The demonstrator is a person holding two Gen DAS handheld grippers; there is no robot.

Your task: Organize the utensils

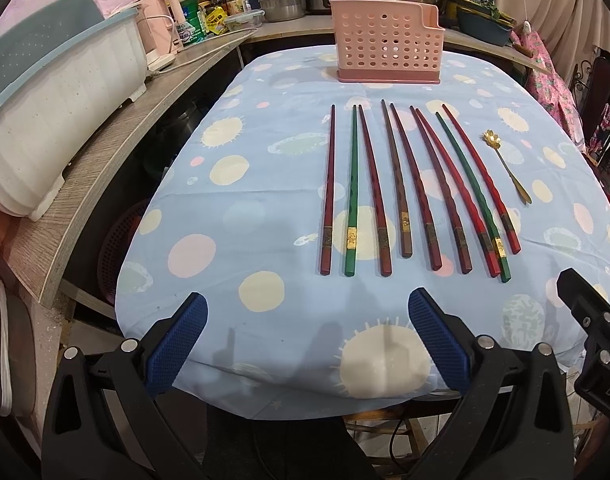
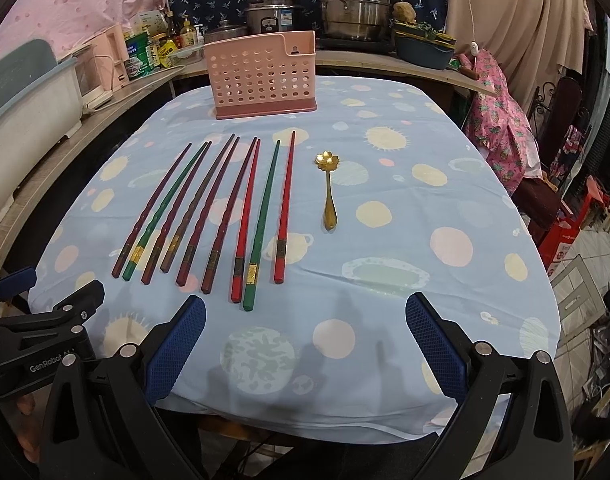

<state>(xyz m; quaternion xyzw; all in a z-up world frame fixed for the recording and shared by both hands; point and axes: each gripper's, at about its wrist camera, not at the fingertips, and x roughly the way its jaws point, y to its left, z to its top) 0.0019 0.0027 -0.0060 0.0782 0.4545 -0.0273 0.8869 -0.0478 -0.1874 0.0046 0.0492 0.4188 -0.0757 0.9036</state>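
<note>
Several red, dark red and green chopsticks (image 1: 401,184) lie side by side on the blue dotted tablecloth (image 1: 233,216); they also show in the right wrist view (image 2: 209,216). A gold flower-shaped spoon (image 1: 507,166) lies to their right, also in the right wrist view (image 2: 329,188). A pink perforated utensil holder (image 1: 385,46) stands upright at the table's far edge, seen too in the right wrist view (image 2: 263,76). My left gripper (image 1: 307,344) is open and empty over the near edge. My right gripper (image 2: 305,346) is open and empty over the near edge, right of the left one.
A white and teal dish rack (image 1: 53,120) sits on a wooden counter (image 1: 117,152) along the left. Pots (image 2: 353,4), bottles and a kettle line the back shelf. A chair with pink cloth (image 2: 501,120) stands at the right.
</note>
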